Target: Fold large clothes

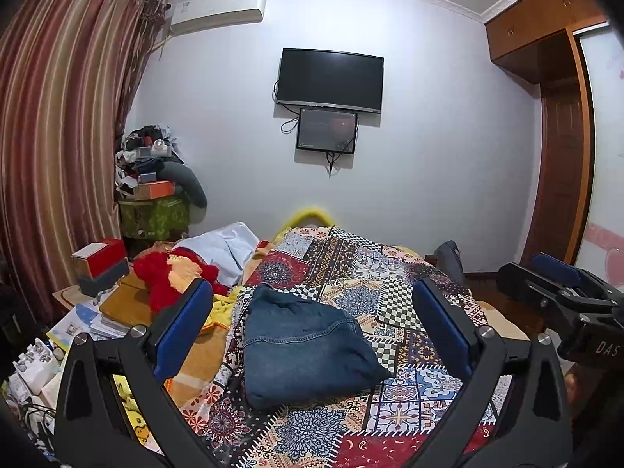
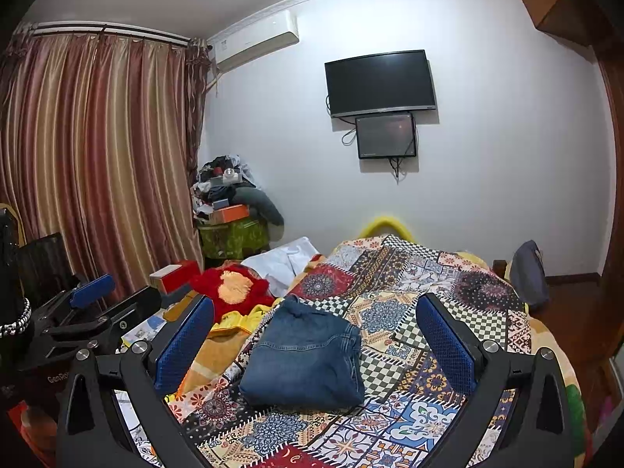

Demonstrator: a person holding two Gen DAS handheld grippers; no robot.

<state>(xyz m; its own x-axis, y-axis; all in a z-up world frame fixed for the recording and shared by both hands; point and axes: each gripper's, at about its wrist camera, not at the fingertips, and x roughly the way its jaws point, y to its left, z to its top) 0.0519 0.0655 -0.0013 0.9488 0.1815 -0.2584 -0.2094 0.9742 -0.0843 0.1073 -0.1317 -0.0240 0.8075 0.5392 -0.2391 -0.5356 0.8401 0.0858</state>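
A pair of blue jeans (image 1: 306,345) lies folded into a compact bundle on the patchwork bedspread (image 1: 390,284); it also shows in the right wrist view (image 2: 308,358). My left gripper (image 1: 312,327) is open and empty, held above and short of the jeans. My right gripper (image 2: 316,335) is open and empty too, likewise short of the jeans. The right gripper shows at the right edge of the left wrist view (image 1: 561,284); the left gripper shows at the left of the right wrist view (image 2: 93,304).
A red and orange garment (image 1: 175,273) and a white cloth (image 1: 226,245) lie at the bed's left. A cluttered side table (image 1: 93,312) with boxes and papers stands left. A grey bag (image 2: 528,273) hangs at the bed's far right corner.
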